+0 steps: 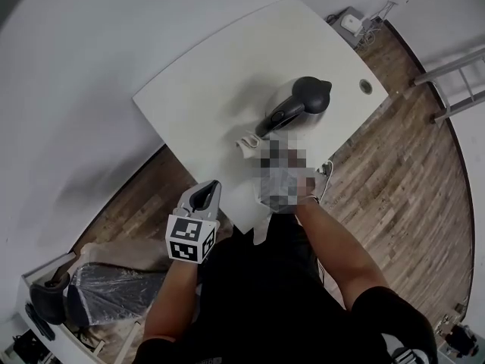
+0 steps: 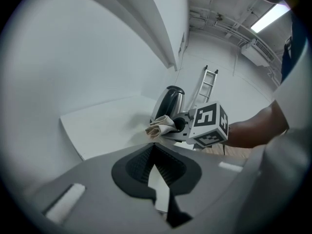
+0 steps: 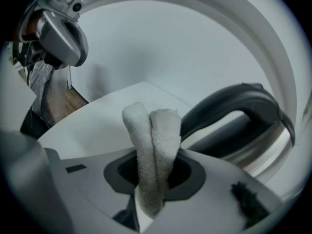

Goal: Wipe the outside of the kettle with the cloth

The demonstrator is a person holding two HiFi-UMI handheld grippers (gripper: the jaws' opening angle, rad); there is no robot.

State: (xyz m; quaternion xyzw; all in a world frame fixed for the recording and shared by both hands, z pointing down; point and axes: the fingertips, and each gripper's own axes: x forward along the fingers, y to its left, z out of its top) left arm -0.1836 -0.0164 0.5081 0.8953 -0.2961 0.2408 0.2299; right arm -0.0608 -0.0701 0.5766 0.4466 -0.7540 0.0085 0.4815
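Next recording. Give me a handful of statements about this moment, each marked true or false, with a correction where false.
1. The right gripper is shut on the cloth. True.
2. The left gripper grips the kettle. False: its jaws are together on nothing, and it is near the person's body, well apart from the kettle.
3. The kettle stands upright on the white table. True.
4. The kettle's handle is red. False: it is dark, nearly black.
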